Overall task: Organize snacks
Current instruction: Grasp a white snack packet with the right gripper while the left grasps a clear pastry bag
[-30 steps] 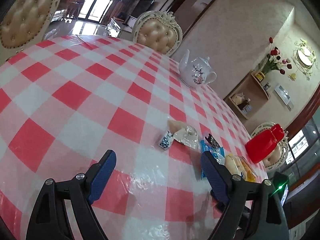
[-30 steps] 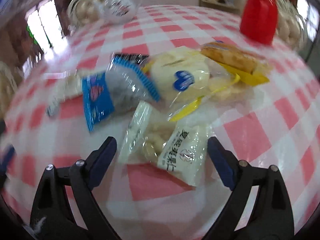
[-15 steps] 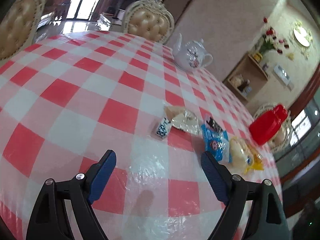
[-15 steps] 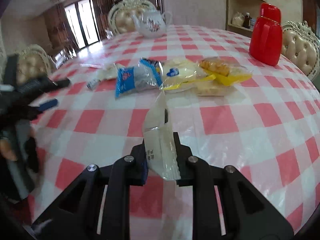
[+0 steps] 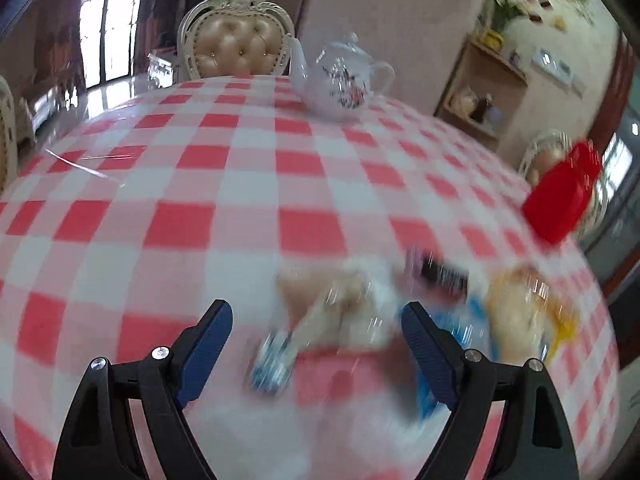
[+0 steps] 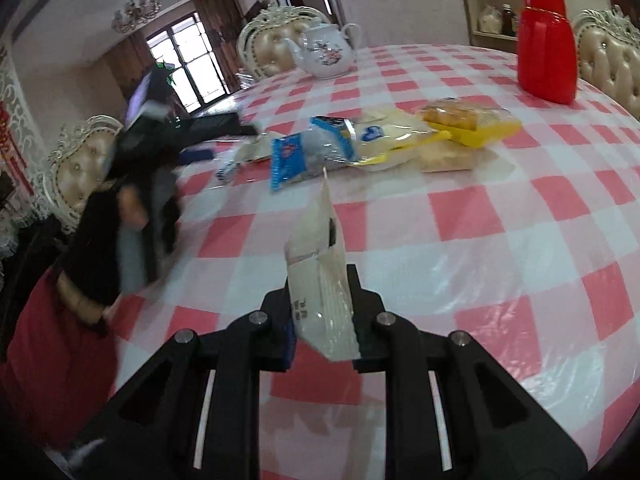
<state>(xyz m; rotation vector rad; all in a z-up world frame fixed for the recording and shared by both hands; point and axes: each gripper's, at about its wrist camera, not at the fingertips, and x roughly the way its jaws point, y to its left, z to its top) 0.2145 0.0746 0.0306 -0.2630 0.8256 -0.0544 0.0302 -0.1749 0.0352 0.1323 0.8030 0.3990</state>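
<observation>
Right gripper [image 6: 324,320]: my jaws are clenched on the white snack packet [image 6: 320,280]; it stands edge-up between them, lifted clear of the counter [image 6: 520,264].
Left gripper [image 5: 316,344]: my jaws are spread wide and hold nothing; they hover low over the near end of the snack cluster.
Small blue-and-white packet [image 5: 272,364]: lies on the counter between my left jaws, blurred, apparently not touched.
Remaining snacks: blue packet [image 6: 308,152], white bun packet [image 6: 384,136] and yellow-tray pastry packet [image 6: 468,120] lie overlapping in a loose pile, mid-counter.
Non-task items: teapot [image 6: 328,54] at the far side, red flask [image 6: 546,40] far right.
Progress: I judge the task early; one packet is picked but not placed, and the pile is unsorted.
Destination: no tray or bin is visible, so I cannot tell where the packet goes.
Left to do: place the held packet, then take the rest one at a time.
</observation>
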